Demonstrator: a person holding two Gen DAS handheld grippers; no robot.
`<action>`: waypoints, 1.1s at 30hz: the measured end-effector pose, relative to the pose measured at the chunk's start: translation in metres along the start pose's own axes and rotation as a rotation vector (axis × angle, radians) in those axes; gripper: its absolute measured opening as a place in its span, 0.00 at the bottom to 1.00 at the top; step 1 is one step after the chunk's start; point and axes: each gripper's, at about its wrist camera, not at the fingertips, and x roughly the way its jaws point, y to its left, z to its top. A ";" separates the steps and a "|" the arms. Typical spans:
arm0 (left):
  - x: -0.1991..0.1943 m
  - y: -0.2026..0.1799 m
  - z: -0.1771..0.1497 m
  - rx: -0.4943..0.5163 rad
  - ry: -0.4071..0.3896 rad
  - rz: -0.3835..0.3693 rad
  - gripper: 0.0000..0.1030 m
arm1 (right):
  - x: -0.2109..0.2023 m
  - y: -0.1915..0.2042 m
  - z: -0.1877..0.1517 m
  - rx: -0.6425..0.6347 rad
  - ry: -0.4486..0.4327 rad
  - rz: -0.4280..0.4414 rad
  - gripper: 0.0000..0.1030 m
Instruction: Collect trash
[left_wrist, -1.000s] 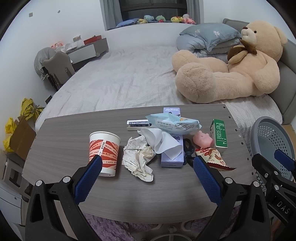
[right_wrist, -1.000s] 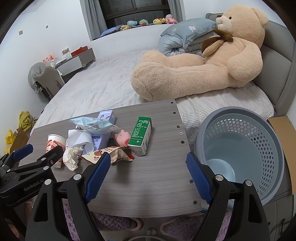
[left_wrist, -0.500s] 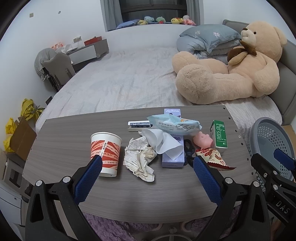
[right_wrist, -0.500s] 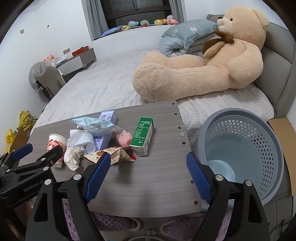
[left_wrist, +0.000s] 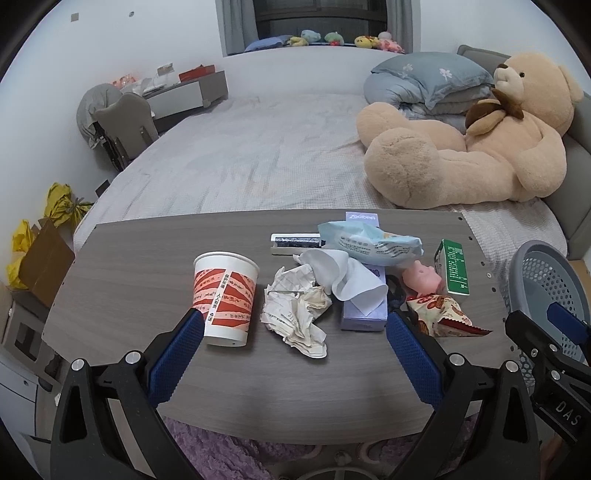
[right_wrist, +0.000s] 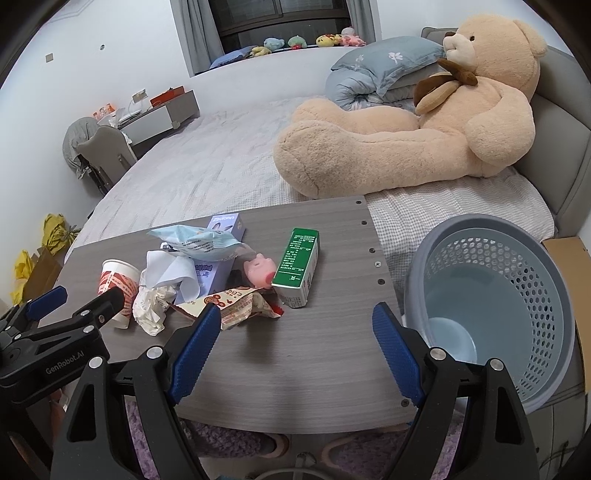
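On the grey wood table (left_wrist: 129, 258) lies a pile of litter: a red-and-white paper cup (left_wrist: 224, 297), crumpled paper (left_wrist: 295, 312), a white tissue (left_wrist: 343, 275), a pale blue wrapper (left_wrist: 369, 243), a red snack packet (left_wrist: 441, 315) and a green carton (left_wrist: 453, 271). My left gripper (left_wrist: 293, 339) hovers open over the table's near edge, just short of the crumpled paper and cup. My right gripper (right_wrist: 295, 334) is open too, near the snack packet (right_wrist: 236, 306) and the green carton (right_wrist: 298, 266). The grey perforated bin (right_wrist: 491, 306) stands to the right of the table.
A purple box (left_wrist: 364, 310), a pink pig toy (left_wrist: 421, 277) and a dark slim case (left_wrist: 295, 242) lie among the litter. Behind the table is a bed with a large teddy bear (left_wrist: 476, 140). A desk and chair (left_wrist: 122, 122) stand at far left.
Both grippers have crept slightly forward toward the table, so the litter looks a little nearer. Nothing has been taken hold of.
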 end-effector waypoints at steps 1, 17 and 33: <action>-0.001 0.003 -0.002 0.004 -0.044 0.025 0.94 | 0.000 0.000 -0.001 -0.001 0.000 0.002 0.78; 0.021 0.067 -0.007 -0.104 -0.028 0.103 0.94 | 0.023 -0.009 0.007 0.018 0.010 -0.008 0.78; 0.045 0.089 -0.001 -0.117 0.004 0.114 0.94 | 0.063 -0.018 0.036 0.047 0.049 -0.041 0.78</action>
